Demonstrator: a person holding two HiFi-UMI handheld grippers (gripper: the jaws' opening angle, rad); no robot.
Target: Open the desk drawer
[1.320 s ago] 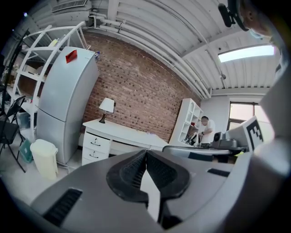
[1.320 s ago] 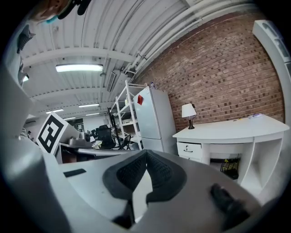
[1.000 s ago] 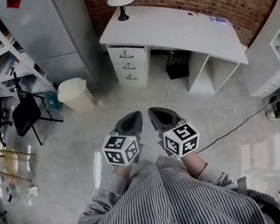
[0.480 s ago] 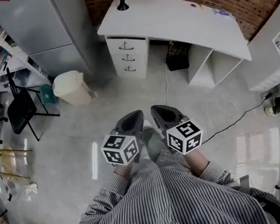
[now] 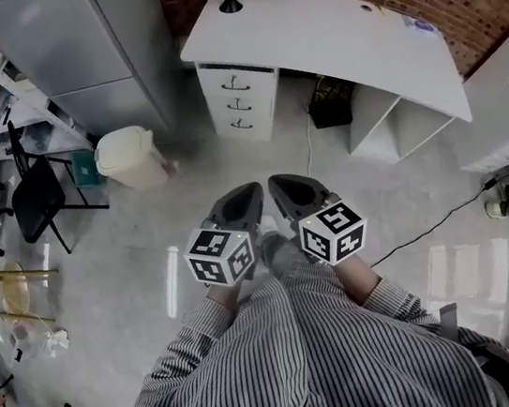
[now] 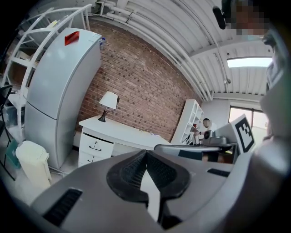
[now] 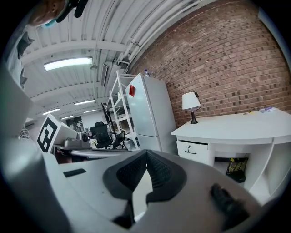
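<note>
Left gripper (image 5: 245, 199) and right gripper (image 5: 283, 192), side by side over the floor (image 5: 400, 223), both clenched on nothing. Beyond, a cream bin (image 5: 130, 158) at left; a cable (image 5: 308, 147) trails across the floor. Farthest, three white drawers (image 5: 238, 104), all closed, with dark handles, under the worktop's (image 5: 334, 34) left end, near the fridge (image 5: 90, 52).

Two tongs held out side by side, both closed and empty.
The left tongs (image 5: 246, 195) and the right tongs (image 5: 277, 186) sit close together in front of the person. They point forward and a little down. Each pair of jaws is pressed together with nothing between. Arms in striped sleeves (image 5: 196, 347) reach out to them, and each carries a marker cube (image 5: 218, 255).
</note>
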